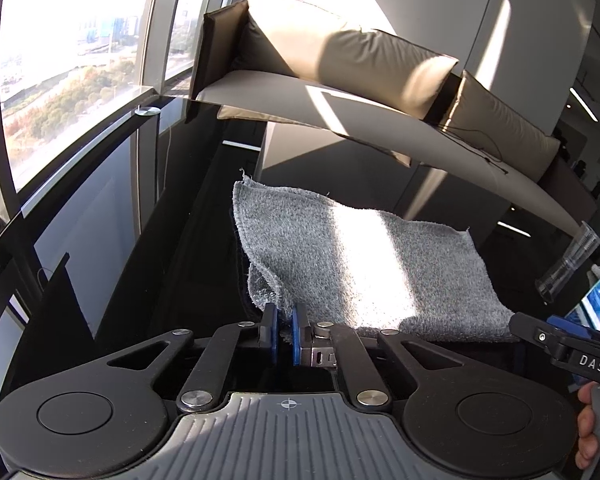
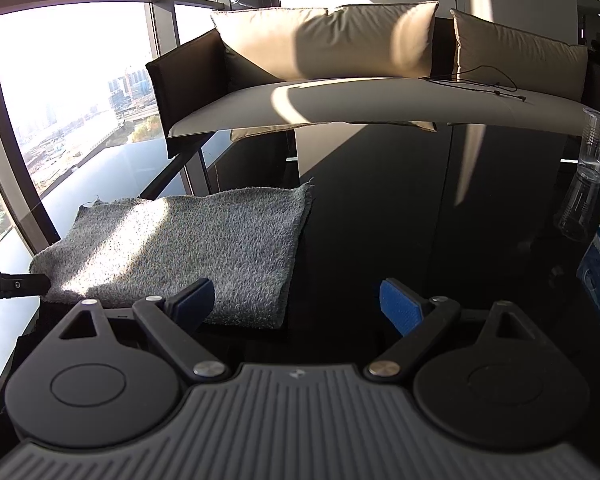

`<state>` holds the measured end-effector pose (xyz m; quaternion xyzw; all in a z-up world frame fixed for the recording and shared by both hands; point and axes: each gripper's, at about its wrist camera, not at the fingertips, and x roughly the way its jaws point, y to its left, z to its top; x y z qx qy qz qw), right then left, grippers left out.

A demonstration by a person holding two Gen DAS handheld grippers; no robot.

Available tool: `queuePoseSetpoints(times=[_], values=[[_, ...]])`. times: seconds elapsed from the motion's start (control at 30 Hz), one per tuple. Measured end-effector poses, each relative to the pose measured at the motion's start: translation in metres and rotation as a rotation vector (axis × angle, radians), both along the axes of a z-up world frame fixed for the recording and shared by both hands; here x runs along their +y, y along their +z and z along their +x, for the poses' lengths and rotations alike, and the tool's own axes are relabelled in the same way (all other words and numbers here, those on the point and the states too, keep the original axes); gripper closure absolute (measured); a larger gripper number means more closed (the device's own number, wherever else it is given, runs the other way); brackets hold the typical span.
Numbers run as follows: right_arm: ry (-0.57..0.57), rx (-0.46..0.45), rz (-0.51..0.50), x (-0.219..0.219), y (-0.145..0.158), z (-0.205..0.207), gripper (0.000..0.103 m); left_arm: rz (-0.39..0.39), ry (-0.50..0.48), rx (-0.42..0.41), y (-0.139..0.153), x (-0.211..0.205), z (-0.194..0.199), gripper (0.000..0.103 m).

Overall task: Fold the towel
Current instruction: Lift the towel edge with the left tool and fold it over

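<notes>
Towel [image 1: 364, 264] nubby grey terry, folded | left gripper [image 1: 284, 326] fingers pinch its corner | right gripper [image 2: 296, 304] fingers wide

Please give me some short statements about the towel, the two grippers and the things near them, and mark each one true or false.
1. The left gripper is shut on the towel. True.
2. The right gripper also grips the towel. False: its fingers stand open, holding nothing.
3. The towel lies on a white tablecloth. False: on a dark glossy table.
4. A clear plastic cup stands right of the towel. True.
</notes>
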<state>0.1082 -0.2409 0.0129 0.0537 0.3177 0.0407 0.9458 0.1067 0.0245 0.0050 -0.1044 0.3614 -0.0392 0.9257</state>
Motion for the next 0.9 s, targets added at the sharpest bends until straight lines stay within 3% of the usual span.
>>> queuePoseSetpoints(times=[0.63,0.9], values=[[-0.011,0.001,-0.116,0.000,-0.004,0.005,0.011,0.009,0.036,0.029,0.012,0.008,-0.002,0.097],[0.005,0.032,-0.165,0.006,-0.013,0.008,0.011,-0.005,0.022,-0.008,0.019,0.006,-0.003,0.097]])
